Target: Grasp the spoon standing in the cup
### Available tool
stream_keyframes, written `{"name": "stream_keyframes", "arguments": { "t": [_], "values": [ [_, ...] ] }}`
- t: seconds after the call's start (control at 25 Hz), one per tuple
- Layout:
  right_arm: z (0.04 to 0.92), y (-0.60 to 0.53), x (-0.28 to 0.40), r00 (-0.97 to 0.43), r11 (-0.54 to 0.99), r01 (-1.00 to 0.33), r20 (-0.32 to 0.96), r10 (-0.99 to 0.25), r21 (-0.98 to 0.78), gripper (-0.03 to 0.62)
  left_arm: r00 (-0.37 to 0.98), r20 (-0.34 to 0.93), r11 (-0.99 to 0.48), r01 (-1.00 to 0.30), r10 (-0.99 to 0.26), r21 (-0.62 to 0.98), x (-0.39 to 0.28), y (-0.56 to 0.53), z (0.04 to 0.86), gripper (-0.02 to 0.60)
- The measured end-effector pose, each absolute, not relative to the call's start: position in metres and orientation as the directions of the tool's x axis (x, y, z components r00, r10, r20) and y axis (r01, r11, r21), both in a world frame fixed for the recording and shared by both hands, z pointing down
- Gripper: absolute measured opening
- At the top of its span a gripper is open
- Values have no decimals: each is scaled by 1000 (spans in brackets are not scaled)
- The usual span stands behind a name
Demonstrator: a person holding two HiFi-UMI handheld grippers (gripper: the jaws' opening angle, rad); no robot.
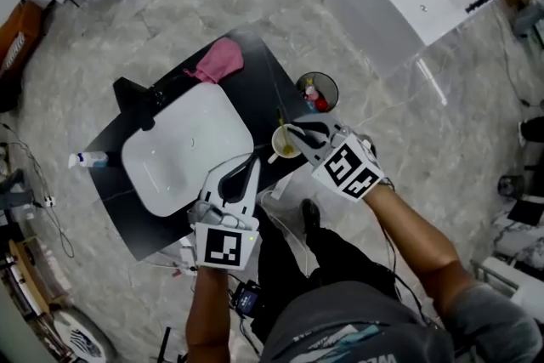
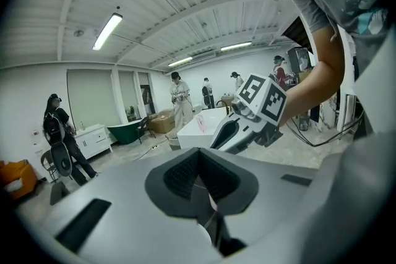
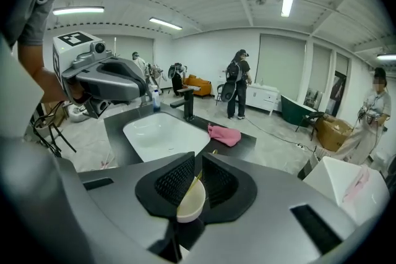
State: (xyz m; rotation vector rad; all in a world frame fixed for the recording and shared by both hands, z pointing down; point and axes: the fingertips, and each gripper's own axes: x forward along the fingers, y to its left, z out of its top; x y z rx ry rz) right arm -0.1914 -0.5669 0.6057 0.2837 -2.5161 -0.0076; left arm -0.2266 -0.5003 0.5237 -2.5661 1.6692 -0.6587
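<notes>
between the right claw's (image 3: 193,174) parted jaws, the spoon (image 3: 194,183) rises from its cup (image 3: 190,206).

Washstand on a marble floor
A white basin (image 1: 183,144) fills the black counter (image 1: 263,72); pink cloth (image 1: 218,61) far, waste bin (image 1: 319,92) right.

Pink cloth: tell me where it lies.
Head view: the pink cloth lies at the far edge of the black counter, beyond the white sink, left of the cup.
</notes>
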Motion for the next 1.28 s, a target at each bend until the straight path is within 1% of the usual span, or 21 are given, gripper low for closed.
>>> {"name": "stream_keyframes", "arguments": {
  "t": [0.08, 0.32, 0.84, 1.08, 1.28],
  "values": [
    [619, -569, -197, -785, 979, -196, 589, -193, 58, 74, 345, 339, -432, -873, -875, -226, -232, -502, 530, 2],
    [651, -581, -209, -752, 978, -207, 637, -171, 18, 103, 344, 348, -424, -886, -872, -187, -243, -507, 552, 2],
    [681, -587, -219, -723, 979, -201, 680, -125, -33, 106, 339, 359, -402, -908, -870, -116, -247, -511, 571, 2],
    [677, -589, -218, -723, 979, -204, 677, -138, -19, 67, 324, 351, -377, -922, -879, -93, -250, -511, 566, 2],
    [663, -589, -219, -736, 975, -223, 652, -182, 19, 38, 319, 332, -376, -918, -888, -124, -251, -509, 553, 2]
  ]
}}
